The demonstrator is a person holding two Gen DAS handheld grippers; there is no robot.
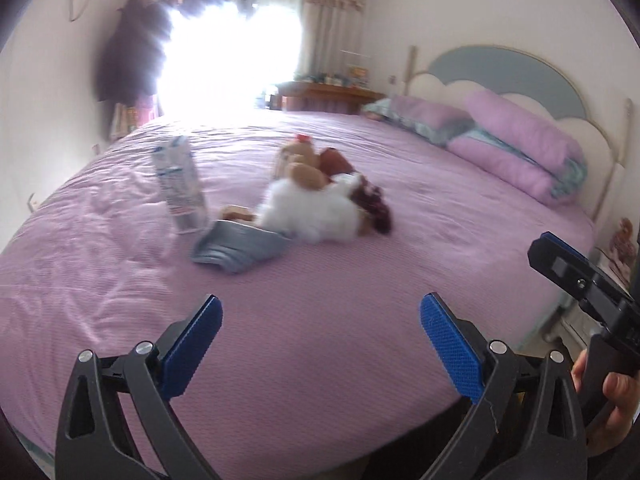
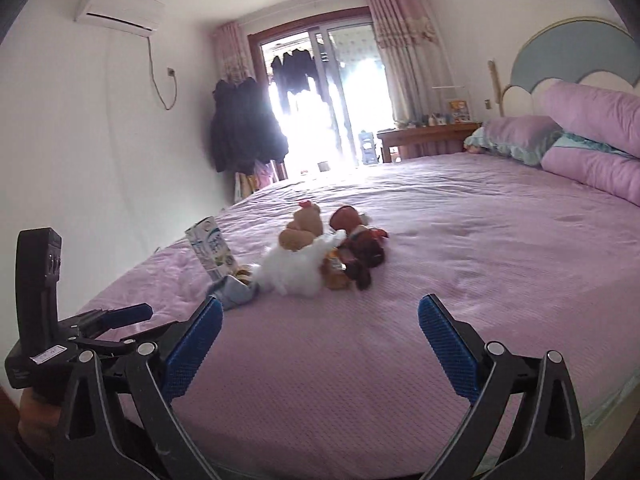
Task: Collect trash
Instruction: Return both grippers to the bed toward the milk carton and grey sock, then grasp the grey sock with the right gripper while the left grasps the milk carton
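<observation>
A white and blue milk carton (image 1: 179,186) (image 2: 212,250) stands leaning on the purple bed (image 1: 340,320) (image 2: 480,280). A flat grey pouch (image 1: 236,246) (image 2: 234,292) lies beside it, with a small brown wrapper (image 1: 236,213) behind. A heap of plush toys (image 1: 320,204) (image 2: 320,256) lies to the right of them. My left gripper (image 1: 320,320) is open and empty above the near bed edge, well short of the items. My right gripper (image 2: 320,320) is open and empty too, and its side shows in the left wrist view (image 1: 580,280).
Purple pillows (image 1: 520,148) (image 2: 592,144) lie by the blue headboard at the right. A wooden desk (image 1: 324,94) (image 2: 424,136) stands by the bright balcony door. Dark coats (image 2: 244,128) hang on the left wall. An air conditioner (image 2: 120,10) hangs high up.
</observation>
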